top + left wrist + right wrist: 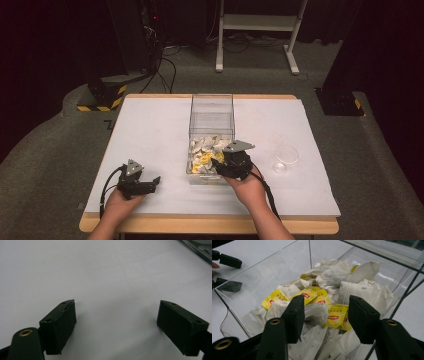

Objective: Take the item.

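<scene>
With your right gripper (226,165) half-closed over the tea bags (322,307) inside the clear box (212,107), apparently not yet pinching, you risk snagging several by their strings, while your left gripper (150,184) rests wide apart left of the box.

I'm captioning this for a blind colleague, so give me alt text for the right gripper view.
The right gripper reaches into a clear plastic box with its fingers apart over a heap of white tea bags with yellow tags. The left gripper shows at far left, on the white table.
</scene>
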Available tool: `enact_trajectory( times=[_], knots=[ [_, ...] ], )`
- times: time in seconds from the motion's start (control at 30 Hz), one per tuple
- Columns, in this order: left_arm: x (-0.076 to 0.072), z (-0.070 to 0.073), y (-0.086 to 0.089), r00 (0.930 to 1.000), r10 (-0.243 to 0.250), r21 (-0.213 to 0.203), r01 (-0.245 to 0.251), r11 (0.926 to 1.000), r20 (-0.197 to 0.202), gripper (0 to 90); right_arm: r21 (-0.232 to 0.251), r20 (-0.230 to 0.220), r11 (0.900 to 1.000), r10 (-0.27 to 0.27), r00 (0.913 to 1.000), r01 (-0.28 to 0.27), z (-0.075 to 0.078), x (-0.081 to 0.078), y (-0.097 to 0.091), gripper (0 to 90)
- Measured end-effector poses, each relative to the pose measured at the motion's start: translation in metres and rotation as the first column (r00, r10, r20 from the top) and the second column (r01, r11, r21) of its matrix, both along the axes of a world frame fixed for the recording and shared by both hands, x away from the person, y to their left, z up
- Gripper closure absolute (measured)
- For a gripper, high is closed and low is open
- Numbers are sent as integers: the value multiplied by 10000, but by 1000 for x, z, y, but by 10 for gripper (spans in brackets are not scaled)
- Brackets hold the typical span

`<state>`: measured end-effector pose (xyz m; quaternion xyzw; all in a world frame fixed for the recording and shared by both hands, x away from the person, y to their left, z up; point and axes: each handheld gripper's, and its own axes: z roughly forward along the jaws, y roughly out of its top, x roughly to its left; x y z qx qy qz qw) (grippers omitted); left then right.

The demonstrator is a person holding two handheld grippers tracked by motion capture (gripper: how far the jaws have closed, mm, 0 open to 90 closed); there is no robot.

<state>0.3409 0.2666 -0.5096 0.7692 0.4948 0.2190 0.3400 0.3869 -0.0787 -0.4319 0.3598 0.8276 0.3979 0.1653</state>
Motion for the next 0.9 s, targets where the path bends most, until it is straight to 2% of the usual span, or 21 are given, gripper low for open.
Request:
enact_trajectory(
  times=[0.27,0.57,0.9],
  knots=[
    [0,0,0,10000,1,-8,-1,10000,0,162,-177,-351,9997,173,9992,-179,-3,2,3,609],
    [0,0,0,10000,2,-10,-2,10000,1,162,-352,-601,9989,284,9978,-305,-4,2,4,682],
    [0,0,0,10000,2,-9,-2,10000,1,162,-405,-586,9986,322,9978,-346,-4,-1,3,803]
  ],
)
